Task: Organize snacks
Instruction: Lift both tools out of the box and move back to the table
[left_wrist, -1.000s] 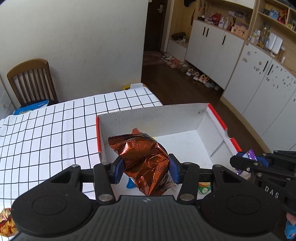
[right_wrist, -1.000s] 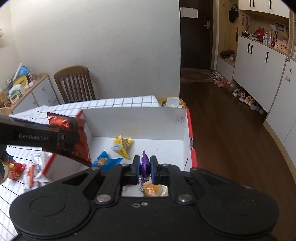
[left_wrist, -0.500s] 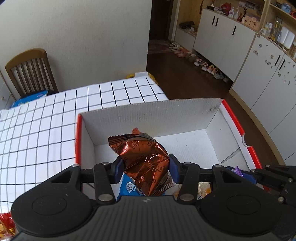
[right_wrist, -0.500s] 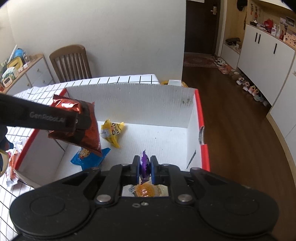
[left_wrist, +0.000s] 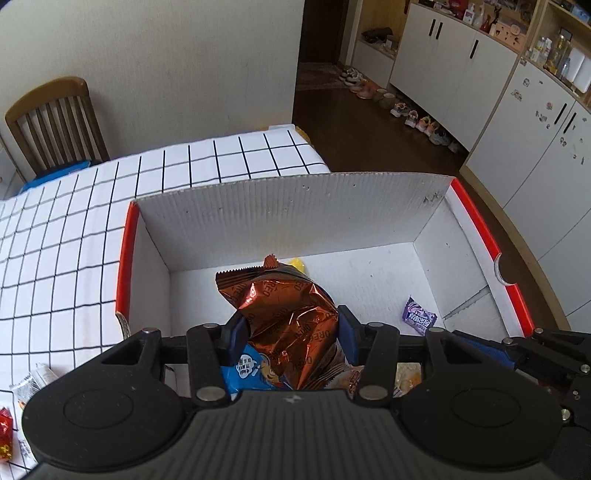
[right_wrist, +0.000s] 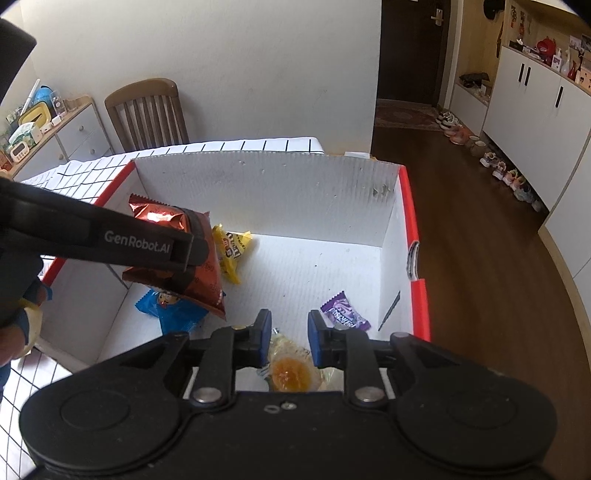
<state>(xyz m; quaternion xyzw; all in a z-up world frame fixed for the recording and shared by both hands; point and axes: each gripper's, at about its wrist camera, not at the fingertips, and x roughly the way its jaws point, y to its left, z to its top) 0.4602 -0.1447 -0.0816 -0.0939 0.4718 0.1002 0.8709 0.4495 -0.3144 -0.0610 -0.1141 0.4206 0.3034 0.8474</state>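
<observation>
left tool clamped on a copper-brown oreo packet, held above the inside of the white cardboard box with red rims, over its 9 o'clock half. right tool spread to a moderate gap, gripping nothing, poised over the box's 6 o'clock edge. purple candy wrapper lying flat on the box floor toward 4 o'clock, just beyond the right tool's tip and apart from it. also on the box floor: yellow packet near 11 o'clock, blue packet at 8 o'clock beneath the held packet, clear pouch with an orange centre at 6 o'clock under the right tool. box resting on the checked surface; a few small snacks loose on it at 8 o'clock outside the box. wooden chair beyond the surface at 11 o'clock.
</observation>
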